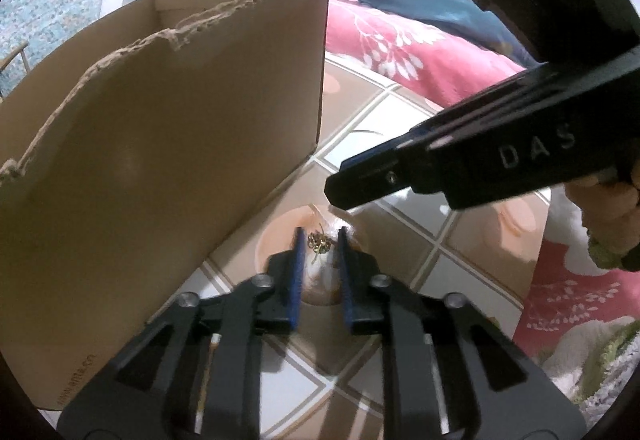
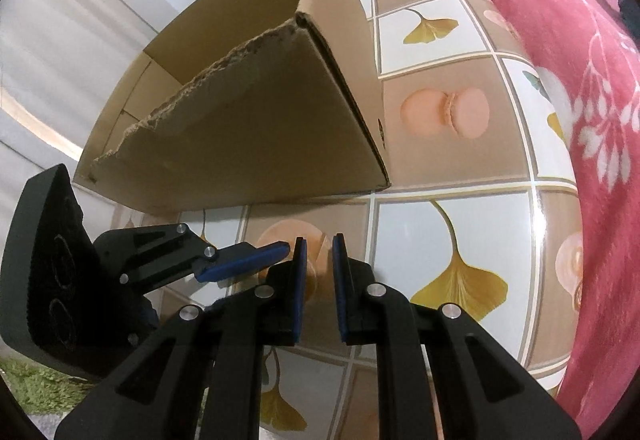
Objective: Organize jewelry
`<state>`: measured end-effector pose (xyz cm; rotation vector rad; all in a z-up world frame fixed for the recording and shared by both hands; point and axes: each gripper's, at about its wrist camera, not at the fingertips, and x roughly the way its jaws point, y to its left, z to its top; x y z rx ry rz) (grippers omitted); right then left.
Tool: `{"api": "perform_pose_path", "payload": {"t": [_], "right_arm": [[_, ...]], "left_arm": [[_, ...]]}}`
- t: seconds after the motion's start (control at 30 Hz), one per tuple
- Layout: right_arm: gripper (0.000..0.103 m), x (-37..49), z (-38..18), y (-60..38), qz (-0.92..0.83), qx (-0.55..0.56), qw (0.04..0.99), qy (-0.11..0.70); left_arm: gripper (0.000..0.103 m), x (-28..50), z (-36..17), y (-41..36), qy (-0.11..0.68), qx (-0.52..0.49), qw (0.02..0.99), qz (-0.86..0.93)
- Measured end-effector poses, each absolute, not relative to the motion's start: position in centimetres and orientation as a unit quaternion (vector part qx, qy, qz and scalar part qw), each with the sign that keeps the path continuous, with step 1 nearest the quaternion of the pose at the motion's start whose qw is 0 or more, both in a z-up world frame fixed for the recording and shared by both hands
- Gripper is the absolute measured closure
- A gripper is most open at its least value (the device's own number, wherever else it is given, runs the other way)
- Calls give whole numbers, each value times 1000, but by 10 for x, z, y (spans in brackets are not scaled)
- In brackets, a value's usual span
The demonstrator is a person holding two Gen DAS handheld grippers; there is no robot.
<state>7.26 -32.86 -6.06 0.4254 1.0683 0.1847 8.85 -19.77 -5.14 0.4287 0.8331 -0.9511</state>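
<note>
Over on the left stands the torn cardboard box (image 1: pixel 168 144) on the patterned table (image 2: pixel 460 232), open at the top. Just right of its near corner, the left gripper (image 1: pixel 320 244) is clenched on a small tangle of gold chain (image 1: pixel 318 242), low over a macaron print on the table. The right gripper (image 2: pixel 318 252) hovers alongside, jaws nearly together with nothing visible between them, a hand (image 1: pixel 608 212) behind it.
</note>
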Motion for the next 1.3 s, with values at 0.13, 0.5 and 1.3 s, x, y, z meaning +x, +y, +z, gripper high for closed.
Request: {"api": "perform_pose_path", "payload": {"t": [0.13, 0.5, 1.3], "right_arm": [[90, 67, -59, -330, 88, 202, 837, 500], [90, 68, -68, -326, 120, 242, 816, 511], [89, 37, -24, -282, 125, 143, 873, 448]], "left_arm": [[102, 86, -51, -196, 384, 205, 786, -439], [102, 80, -49, -182, 390, 201, 783, -440], [102, 112, 84, -138, 314, 139, 839, -421]]}}
